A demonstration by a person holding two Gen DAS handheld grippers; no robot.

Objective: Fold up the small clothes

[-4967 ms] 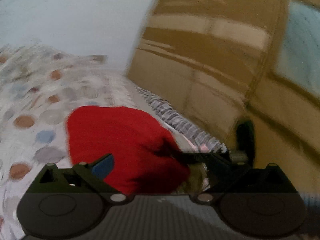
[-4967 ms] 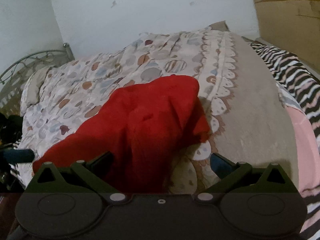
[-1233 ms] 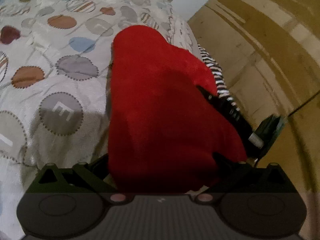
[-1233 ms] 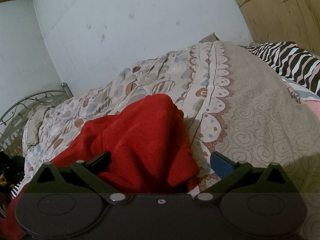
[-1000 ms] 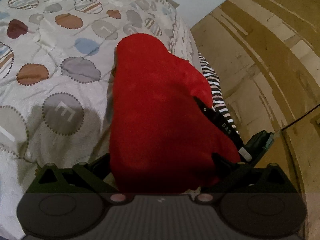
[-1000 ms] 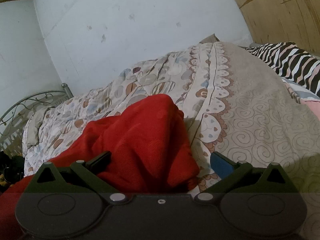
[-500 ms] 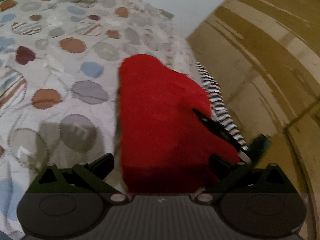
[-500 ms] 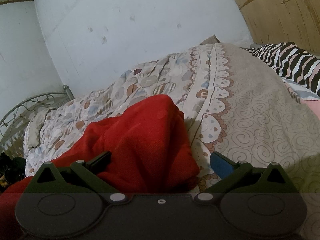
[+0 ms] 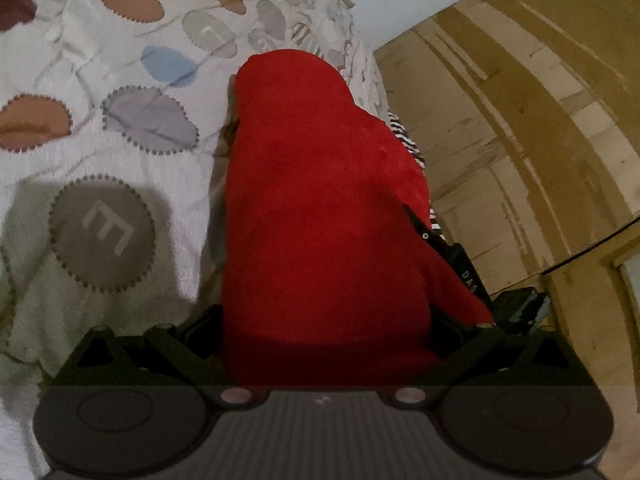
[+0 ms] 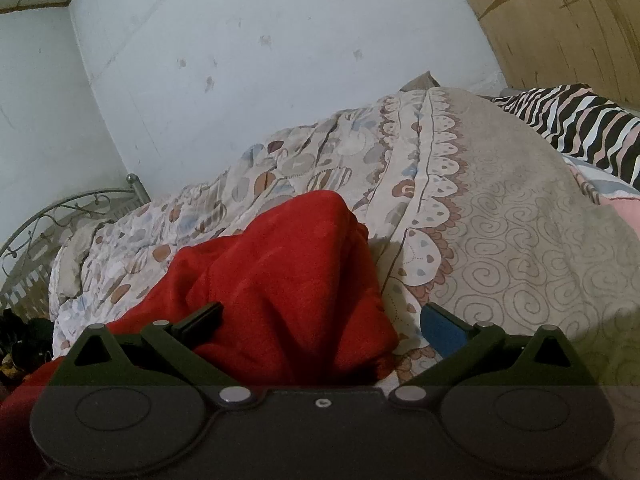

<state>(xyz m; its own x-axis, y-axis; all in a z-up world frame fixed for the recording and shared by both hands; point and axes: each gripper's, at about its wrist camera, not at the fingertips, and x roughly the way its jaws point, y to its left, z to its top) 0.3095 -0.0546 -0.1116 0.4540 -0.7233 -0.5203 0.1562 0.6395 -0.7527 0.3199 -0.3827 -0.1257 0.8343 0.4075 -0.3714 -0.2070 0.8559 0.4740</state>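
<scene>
Found the left gripper closer in than half a second before: then backed off with its left finger clear of the cloth, now pushed up so that the red garment filled the whole gap between the fingers. Kept wide open all the same, with nothing pinched. Saw almost no shift on the right over the same second; left the right gripper spread just as wide, its left finger resting against the cloth, its blue-padded right finger clear of it over the bedspread, gripping nothing. Judged from this that the left side had lined up on a near edge and stood ready to close, with no fold yet made. Noted the garment itself as a soft, fleecy red heap, humped high in the middle, creased and doubled over on itself, no hem or sleeve to be told apart, its near end trailing off low to the left in the right wrist view. Placed it on the patterned bedspread, in front of both grippers. Farther right, made out a zebra-striped cloth; beyond, a pale wall and brown wooden panels.
</scene>
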